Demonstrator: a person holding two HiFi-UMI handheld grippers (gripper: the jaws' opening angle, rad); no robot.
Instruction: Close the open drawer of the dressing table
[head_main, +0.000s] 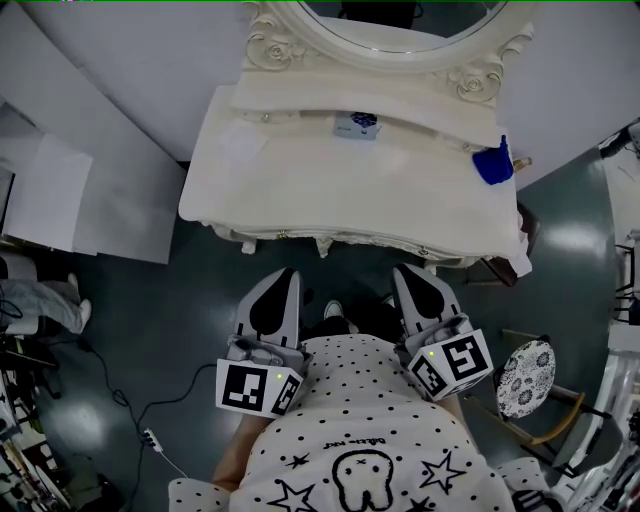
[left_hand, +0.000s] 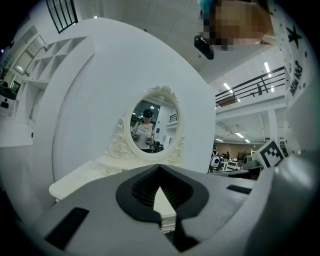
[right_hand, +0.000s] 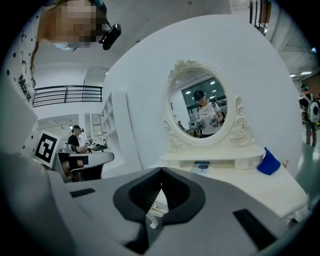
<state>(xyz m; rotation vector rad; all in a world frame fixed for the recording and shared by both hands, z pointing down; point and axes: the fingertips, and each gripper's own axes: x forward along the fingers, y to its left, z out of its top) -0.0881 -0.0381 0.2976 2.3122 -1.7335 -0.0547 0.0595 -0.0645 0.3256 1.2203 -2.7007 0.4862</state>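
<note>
The cream dressing table (head_main: 300, 190) with its oval mirror (head_main: 400, 30) stands straight ahead of me. From above I cannot make out a pulled-out drawer along its scalloped front edge (head_main: 330, 240). My left gripper (head_main: 284, 274) and right gripper (head_main: 405, 270) hover side by side a short way before that edge, both shut and holding nothing. In the left gripper view the left gripper (left_hand: 160, 168) points at the table top and mirror (left_hand: 151, 127). Through the right gripper (right_hand: 161, 171) a white drawer front with a small brass knob (right_hand: 154, 206) shows.
A blue object (head_main: 493, 163) and a small blue-printed card (head_main: 357, 124) lie on the table top. A stool with a patterned seat (head_main: 525, 378) stands to the right. A cable with a power strip (head_main: 152, 438) runs over the dark floor to the left, near white panels (head_main: 60, 190).
</note>
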